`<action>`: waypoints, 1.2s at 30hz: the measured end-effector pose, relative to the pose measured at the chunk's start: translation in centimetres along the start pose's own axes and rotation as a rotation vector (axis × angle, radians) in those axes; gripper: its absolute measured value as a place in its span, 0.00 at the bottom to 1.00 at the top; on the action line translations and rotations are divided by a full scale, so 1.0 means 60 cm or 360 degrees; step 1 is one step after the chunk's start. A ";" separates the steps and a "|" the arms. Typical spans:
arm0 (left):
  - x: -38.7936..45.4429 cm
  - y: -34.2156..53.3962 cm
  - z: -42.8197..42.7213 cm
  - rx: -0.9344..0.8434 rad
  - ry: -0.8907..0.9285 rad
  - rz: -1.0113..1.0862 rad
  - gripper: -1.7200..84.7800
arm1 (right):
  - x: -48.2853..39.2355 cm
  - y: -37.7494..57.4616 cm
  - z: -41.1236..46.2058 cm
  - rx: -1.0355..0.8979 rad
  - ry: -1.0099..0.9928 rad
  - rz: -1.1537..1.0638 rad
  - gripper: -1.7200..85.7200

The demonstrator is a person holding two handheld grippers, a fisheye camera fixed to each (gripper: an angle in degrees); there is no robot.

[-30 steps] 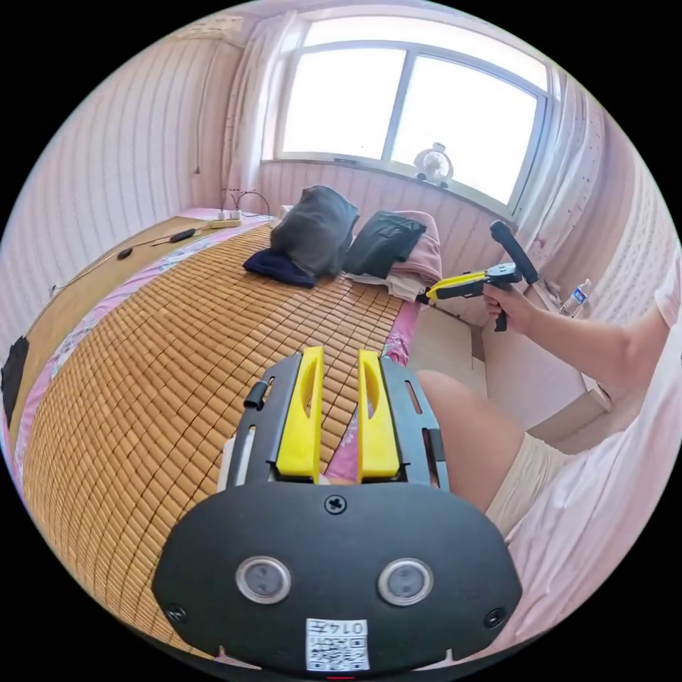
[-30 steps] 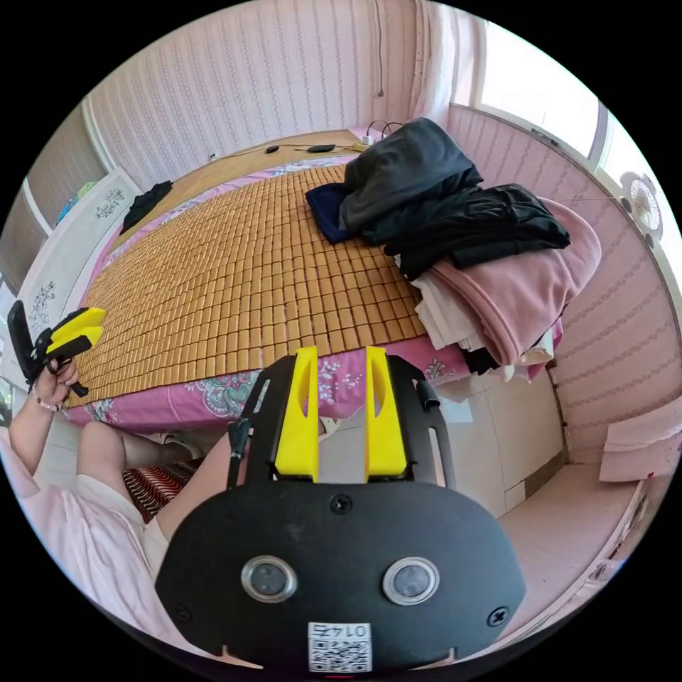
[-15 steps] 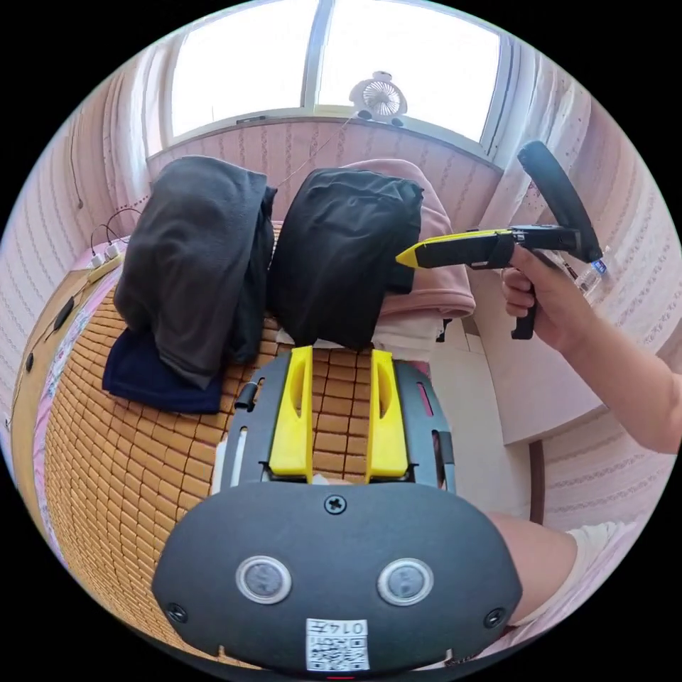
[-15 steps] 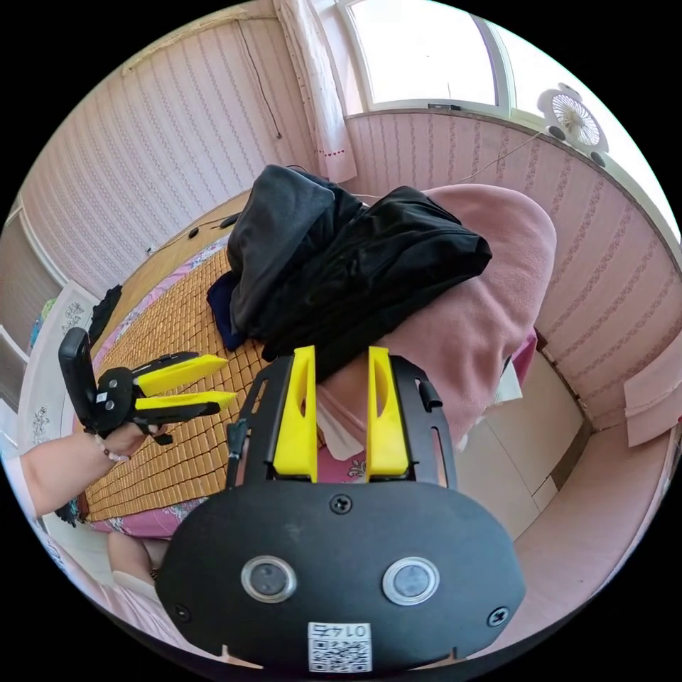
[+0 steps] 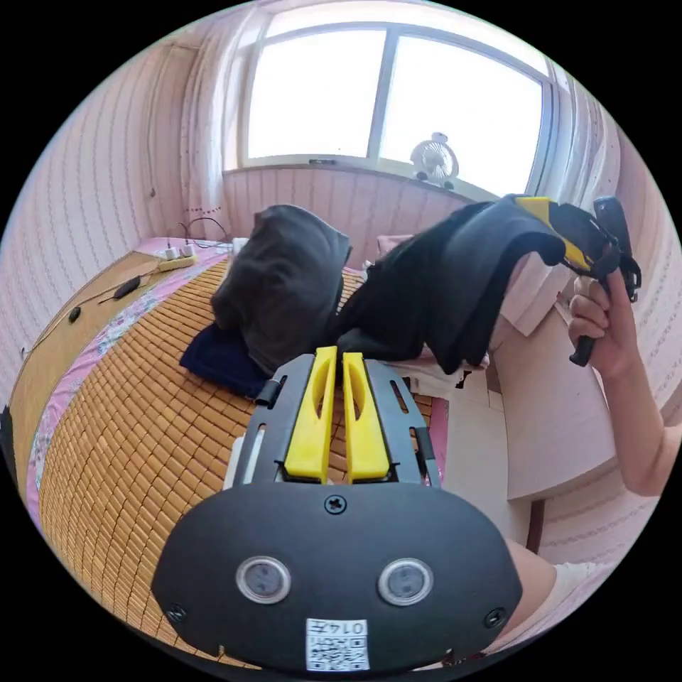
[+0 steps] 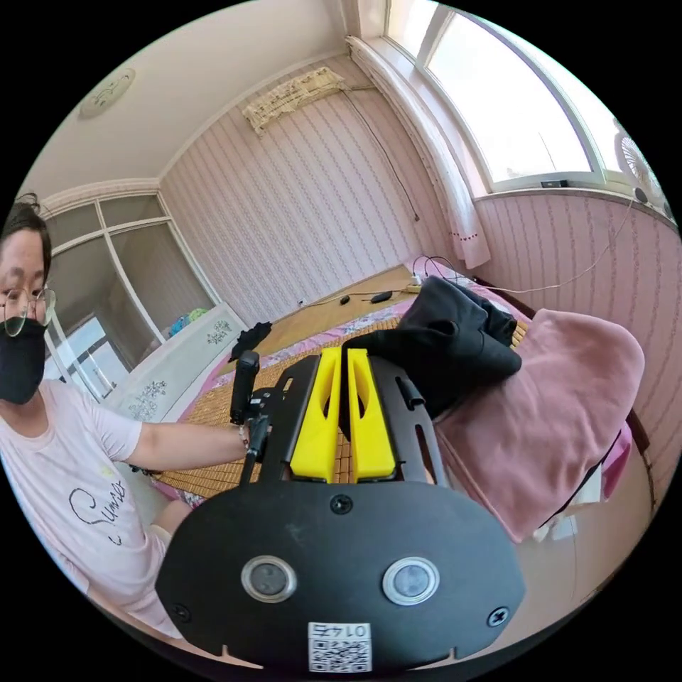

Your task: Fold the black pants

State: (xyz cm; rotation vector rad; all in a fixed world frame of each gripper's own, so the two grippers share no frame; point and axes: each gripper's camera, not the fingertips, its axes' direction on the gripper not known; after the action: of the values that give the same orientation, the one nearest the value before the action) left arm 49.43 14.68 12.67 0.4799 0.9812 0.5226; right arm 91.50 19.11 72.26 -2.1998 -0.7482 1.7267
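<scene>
Right gripper [image 5: 547, 213] fingers now clamped on lifted black pants [image 5: 440, 298], left gripper [image 5: 339, 355] fingers now closed, empty

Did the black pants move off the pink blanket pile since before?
Yes. The black pants are partly lifted off the pink blanket, pulled up and away from the gray clothes by the right gripper.
</scene>
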 end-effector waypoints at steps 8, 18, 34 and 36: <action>-0.141 0.131 -0.391 0.0302 -0.0591 -0.0201 0.01 | -0.195 -0.092 -0.095 0.0145 -0.0595 -0.0270 0.03; -0.310 0.277 -0.762 0.0416 -0.1164 -0.0675 0.02 | -0.322 -0.171 -0.089 0.0273 -0.0911 -0.0135 0.03; -0.150 0.634 -0.531 -0.0195 -0.0267 -0.0909 0.09 | -0.267 0.264 0.199 -0.1156 -0.0463 0.0532 0.03; -0.121 0.644 -0.474 -0.0282 -0.0107 -0.0899 0.09 | -0.246 0.262 0.195 -0.1077 -0.0519 0.0651 0.03</action>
State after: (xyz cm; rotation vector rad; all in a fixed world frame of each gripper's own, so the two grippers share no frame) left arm 13.86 44.39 26.99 0.0491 0.9453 0.0806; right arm 81.61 -3.34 73.66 -2.6730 -1.1630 2.3382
